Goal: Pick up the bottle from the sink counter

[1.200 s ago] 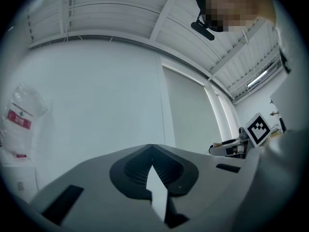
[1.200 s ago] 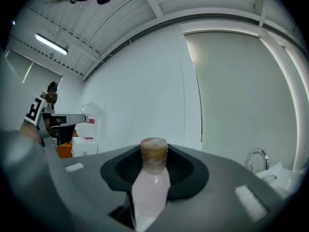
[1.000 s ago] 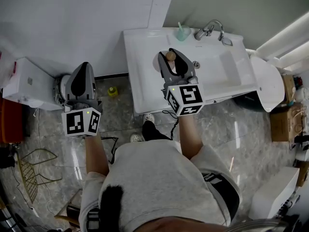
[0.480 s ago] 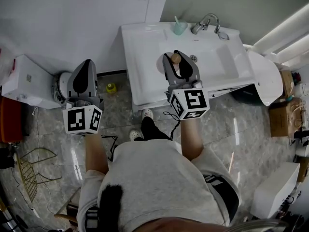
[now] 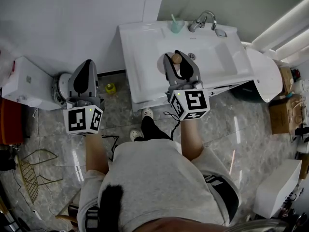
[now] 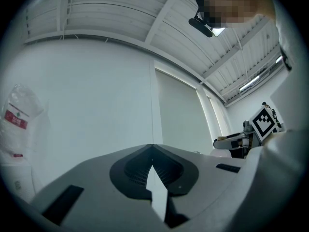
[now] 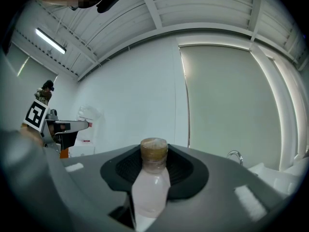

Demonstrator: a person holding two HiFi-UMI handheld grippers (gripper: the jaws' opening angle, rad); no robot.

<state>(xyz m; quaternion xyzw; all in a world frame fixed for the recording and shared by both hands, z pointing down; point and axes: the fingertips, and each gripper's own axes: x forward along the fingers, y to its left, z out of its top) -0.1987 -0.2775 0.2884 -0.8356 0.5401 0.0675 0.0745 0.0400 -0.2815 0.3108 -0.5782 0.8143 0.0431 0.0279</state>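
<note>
R gripper (image 5: 176, 57) is clamped on the bottle (image 7: 150, 178). The pale pink body sits upright btwn the pads w/ the brown cap (image 5: 176, 58) poking up past the tips. In head view it's over the sink counter (image 5: 137, 52), just L of the basin (image 5: 219, 57), tap (image 5: 205, 19) well behind. L gripper (image 6: 152, 148) is closed w/ nothing in it, off to the L over the floor (image 5: 120, 112).

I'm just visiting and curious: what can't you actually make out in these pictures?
Bottle base: right gripper view, cut off by the bottom edge; head view, covered by the right gripper.
Cup on the sink counter: head view, too small to tell its contents.
Yellow thing on the floor: head view, too small to name.
</note>
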